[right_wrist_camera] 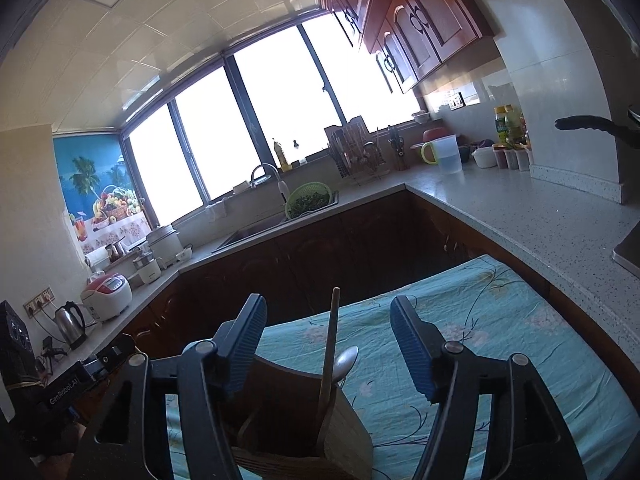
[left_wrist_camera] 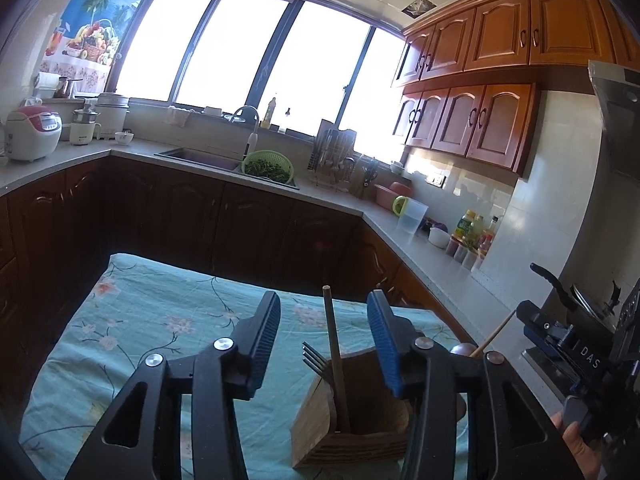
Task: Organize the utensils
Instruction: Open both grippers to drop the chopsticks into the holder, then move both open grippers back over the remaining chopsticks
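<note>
Left tongs (left_wrist_camera: 324, 334) spread, nothing pinched; dark chopstick (left_wrist_camera: 334, 356) upright between pads, untouched. Right tongs (right_wrist_camera: 328, 344) spread too, round light chopstick (right_wrist_camera: 329, 354), no contact. Fork (left_wrist_camera: 317, 361), spoon (right_wrist_camera: 346, 361) upright in wooden holder (left_wrist_camera: 352, 430) on cloth-covered surface (left_wrist_camera: 132, 320), handles down. Likely just sorted.

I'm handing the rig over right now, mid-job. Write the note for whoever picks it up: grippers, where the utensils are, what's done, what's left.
Left gripper: open, nothing held, jaws either side of the chopstick's top.
Right gripper: open, nothing held.
Wooden holder stands on the floral cloth, below both grippers.
Done: fork, dark chopstick, light chopstick and spoon stand in the holder.
Left: no loose utensils visible on the cloth; check outside these views, then back both grippers away.
</note>
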Tool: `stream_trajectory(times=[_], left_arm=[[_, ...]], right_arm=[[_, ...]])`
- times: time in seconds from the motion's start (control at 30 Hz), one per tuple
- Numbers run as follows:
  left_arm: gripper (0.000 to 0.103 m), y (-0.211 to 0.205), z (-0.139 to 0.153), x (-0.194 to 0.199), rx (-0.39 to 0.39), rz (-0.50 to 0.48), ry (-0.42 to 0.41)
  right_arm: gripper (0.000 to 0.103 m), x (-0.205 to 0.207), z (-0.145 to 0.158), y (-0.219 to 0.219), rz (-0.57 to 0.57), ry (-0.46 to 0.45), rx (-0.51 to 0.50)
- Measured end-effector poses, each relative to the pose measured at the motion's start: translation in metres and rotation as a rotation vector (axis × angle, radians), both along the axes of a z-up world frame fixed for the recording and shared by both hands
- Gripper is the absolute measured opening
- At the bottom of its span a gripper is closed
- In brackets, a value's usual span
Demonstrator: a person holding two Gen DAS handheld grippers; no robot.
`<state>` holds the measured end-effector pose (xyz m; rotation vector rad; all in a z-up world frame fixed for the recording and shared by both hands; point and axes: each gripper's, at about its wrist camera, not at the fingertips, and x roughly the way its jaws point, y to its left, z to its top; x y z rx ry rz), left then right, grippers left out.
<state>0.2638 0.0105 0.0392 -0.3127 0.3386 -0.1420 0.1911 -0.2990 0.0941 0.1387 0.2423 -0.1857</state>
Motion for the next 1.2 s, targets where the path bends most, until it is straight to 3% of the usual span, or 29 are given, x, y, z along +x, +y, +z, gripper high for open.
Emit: stream_trajectory(times=[0.03, 0.1, 0.27, 0.83, 1.2], left_arm=[[0.054, 0.002, 0.001, -0.005, 0.003, 0.009, -0.005], [0.071, 0.006, 0.001, -0.018, 0.005, 0.023, -0.01], [0.083, 0.013, -0.003, -0.052, 0.009, 0.042, -0.009], [0.084, 0.022, -0.019, -0.149, 0.019, 0.027, 0.129], [0.084, 0.024, -0.029, -0.177, 0.019, 0.016, 0.212]], right_arm=[[0.083, -0.005, 0.003, 0.0, 0.003, -0.012, 0.006], [0.095, -0.018, 0.007, 0.0, 0.004, -0.047, 0.011], [0.102, -0.049, 0.01, 0.005, -0.008, -0.073, 0.004], [0.103, -0.128, -0.056, 0.01, -0.055, 0.103, 0.037], [0.103, -0.15, -0.082, 0.017, -0.043, 0.17, 0.047]])
